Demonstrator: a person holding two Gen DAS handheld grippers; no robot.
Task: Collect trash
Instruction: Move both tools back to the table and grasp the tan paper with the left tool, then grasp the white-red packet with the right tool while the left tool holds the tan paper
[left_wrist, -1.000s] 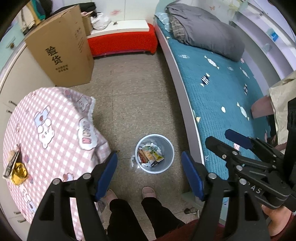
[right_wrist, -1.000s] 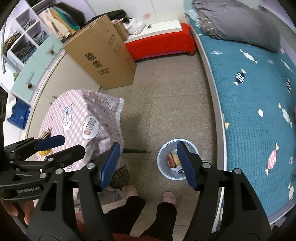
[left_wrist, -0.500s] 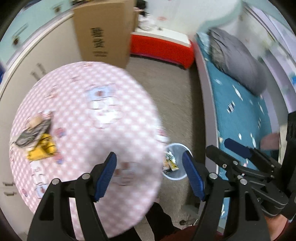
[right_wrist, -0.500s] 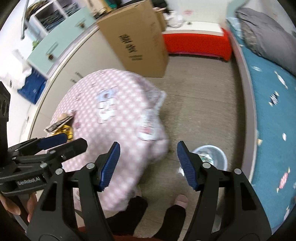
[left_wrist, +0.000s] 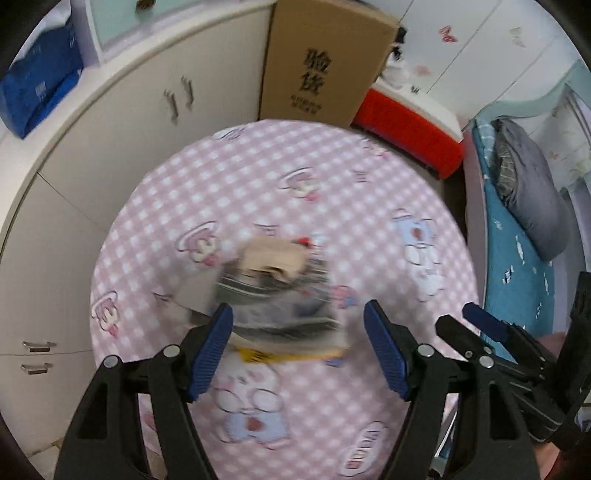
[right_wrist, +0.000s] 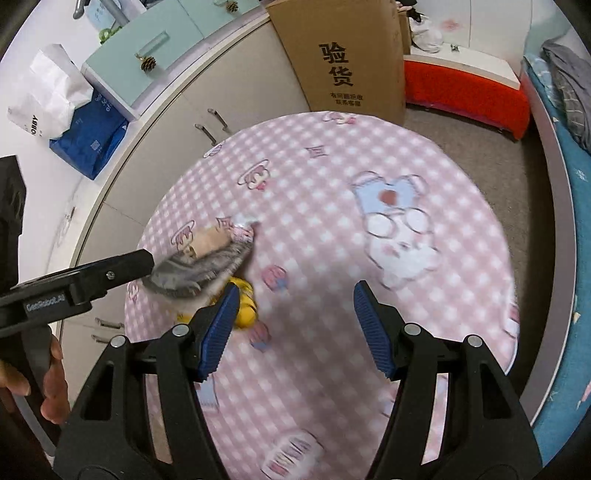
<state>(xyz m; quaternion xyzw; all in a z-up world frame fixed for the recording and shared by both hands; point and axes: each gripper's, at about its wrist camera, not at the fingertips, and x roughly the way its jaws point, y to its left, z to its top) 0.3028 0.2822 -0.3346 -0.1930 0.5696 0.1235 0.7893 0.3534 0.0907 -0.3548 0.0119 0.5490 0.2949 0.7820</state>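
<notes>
Blurred wrapper pile (left_wrist: 277, 291) — grey, tan, yellow — on the checked tablecloth (left_wrist: 369, 206).

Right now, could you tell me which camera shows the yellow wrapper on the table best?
The right wrist view: the yellow wrapper shows beside the grey packet. In the left wrist view only a yellow edge peeks out beneath that blurred packet.

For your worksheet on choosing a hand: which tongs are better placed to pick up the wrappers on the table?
Left. The left tongs stand open right over the wrappers; the right tongs hang open over bare tablecloth beside them.
</notes>
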